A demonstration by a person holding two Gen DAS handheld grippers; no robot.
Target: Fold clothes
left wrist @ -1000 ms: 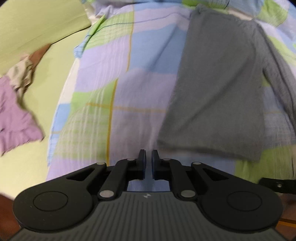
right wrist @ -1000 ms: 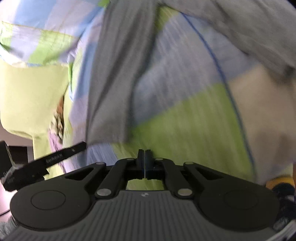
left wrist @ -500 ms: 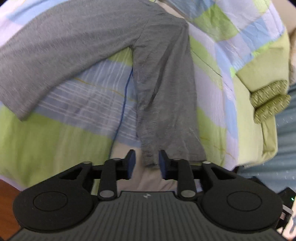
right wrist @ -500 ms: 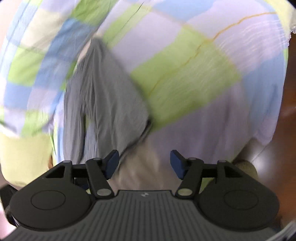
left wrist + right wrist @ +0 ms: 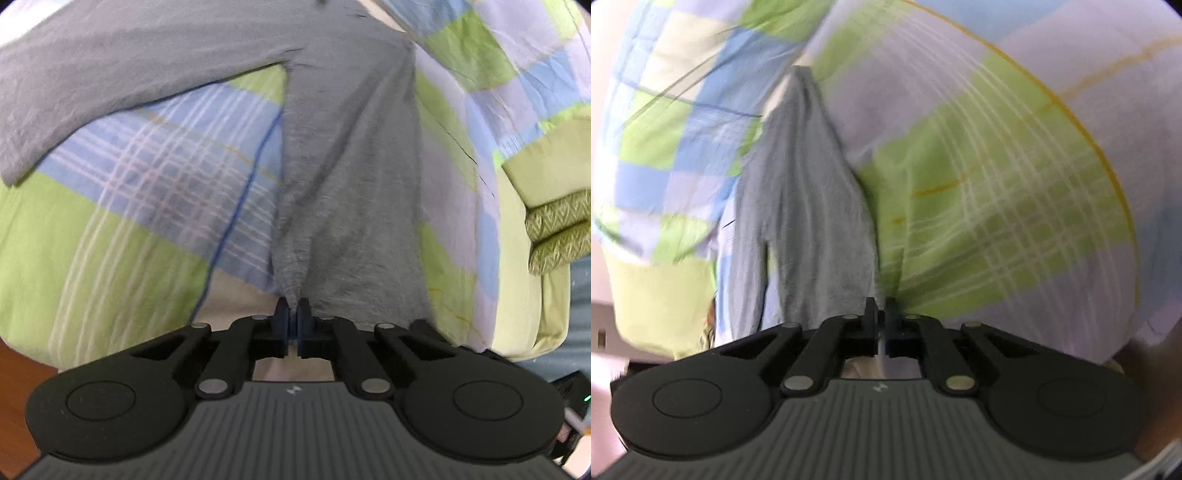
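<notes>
A grey long-sleeved garment lies spread on the checked bedspread. One sleeve runs down to my left gripper, whose jaws are closing tight on the cuff's left corner, and the cloth bunches between the pads. In the right wrist view the same grey garment stretches away as a narrow strip. My right gripper is closing on its near right corner, and the fabric edge is pinched between the fingers. That view is blurred.
The bedspread drapes over the bed's edge near both grippers. Olive patterned pillows are stacked at the right on a yellow-green sheet. Wooden floor shows at the lower left.
Both grippers swung across the bed to the garment's ends, opened around the cloth half a second ago, and have now clamped onto it. The left view turned from the garment's body to its sleeve.
</notes>
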